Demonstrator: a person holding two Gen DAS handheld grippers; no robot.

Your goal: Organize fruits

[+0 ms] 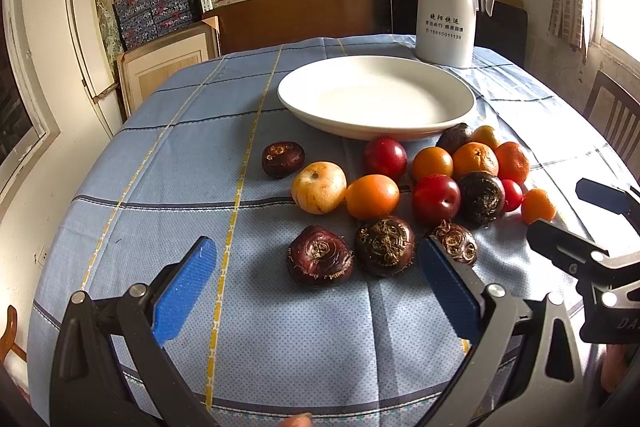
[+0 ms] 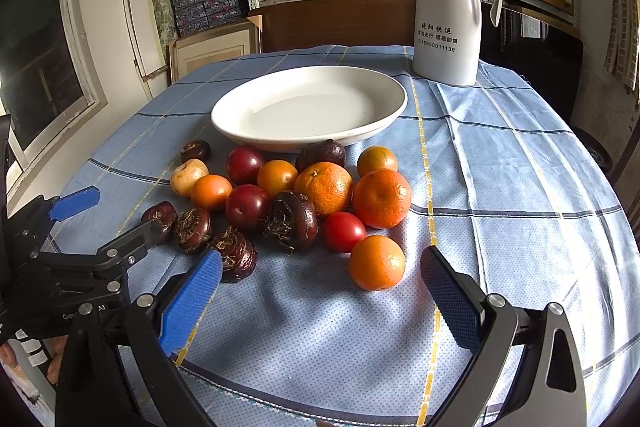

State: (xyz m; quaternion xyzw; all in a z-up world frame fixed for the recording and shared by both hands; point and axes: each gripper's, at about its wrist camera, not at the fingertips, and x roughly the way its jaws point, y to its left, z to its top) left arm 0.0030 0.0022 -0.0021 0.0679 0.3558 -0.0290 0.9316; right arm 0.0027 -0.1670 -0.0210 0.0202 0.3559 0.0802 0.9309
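left gripper (image 1: 316,279) wide open; right gripper (image 2: 320,291) wide open, empty

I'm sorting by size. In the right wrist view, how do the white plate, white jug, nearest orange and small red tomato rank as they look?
1. white plate
2. white jug, farther back, so its true size is unsure
3. nearest orange
4. small red tomato

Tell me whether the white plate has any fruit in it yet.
Empty. The white plate shows only its bare inside in both views; all the fruit lies on the tablecloth in front of it.
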